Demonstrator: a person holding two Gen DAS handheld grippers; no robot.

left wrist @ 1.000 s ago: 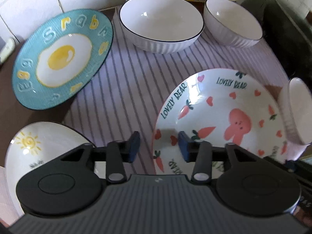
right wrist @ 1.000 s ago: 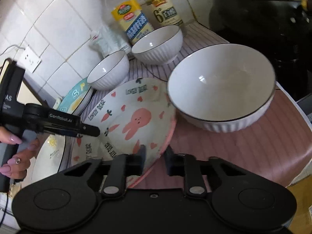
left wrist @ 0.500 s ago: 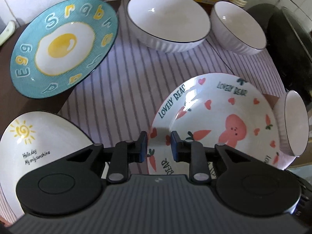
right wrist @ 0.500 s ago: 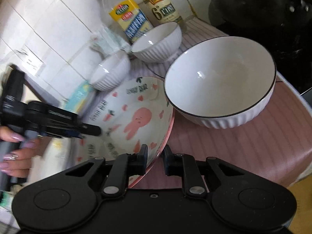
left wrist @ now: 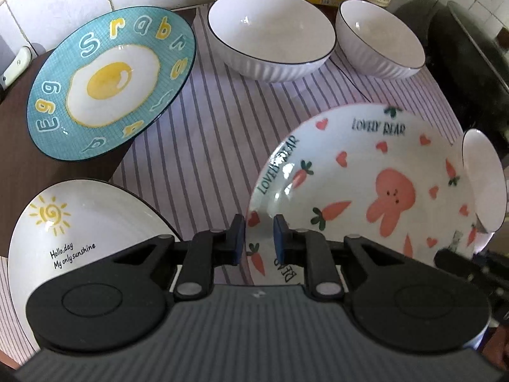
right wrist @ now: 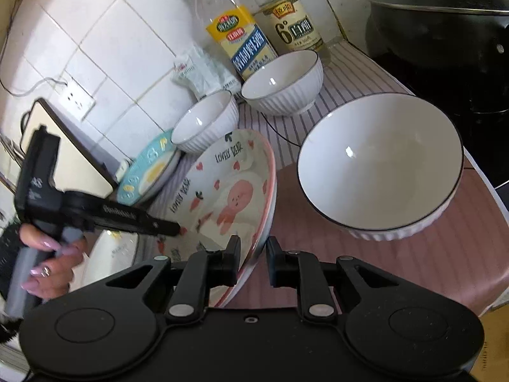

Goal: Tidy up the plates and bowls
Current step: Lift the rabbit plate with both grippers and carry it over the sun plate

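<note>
The pink-rimmed rabbit plate (left wrist: 366, 184) (right wrist: 229, 191) is tilted up off the striped cloth. My left gripper (left wrist: 259, 238) is shut on its near-left rim. My right gripper (right wrist: 253, 256) is shut on its opposite rim. A large white ribbed bowl (right wrist: 378, 165) sits right of the plate; its edge shows in the left wrist view (left wrist: 483, 184). The teal egg plate (left wrist: 111, 82) and the sunshine plate (left wrist: 79, 222) lie to the left. Two more white bowls (left wrist: 270, 31) (left wrist: 378, 38) stand at the back.
Oil and vinegar bottles (right wrist: 235, 31) (right wrist: 289, 16) and a white packet (right wrist: 200, 73) stand against the tiled wall. A black lidded pot (right wrist: 445, 25) sits on the stove at the right. A cutting board (right wrist: 63, 152) leans at the left.
Both grippers have closed on the rabbit plate's rims. The plate has tilted up on its right-gripper side, nearer the large bowl.
</note>
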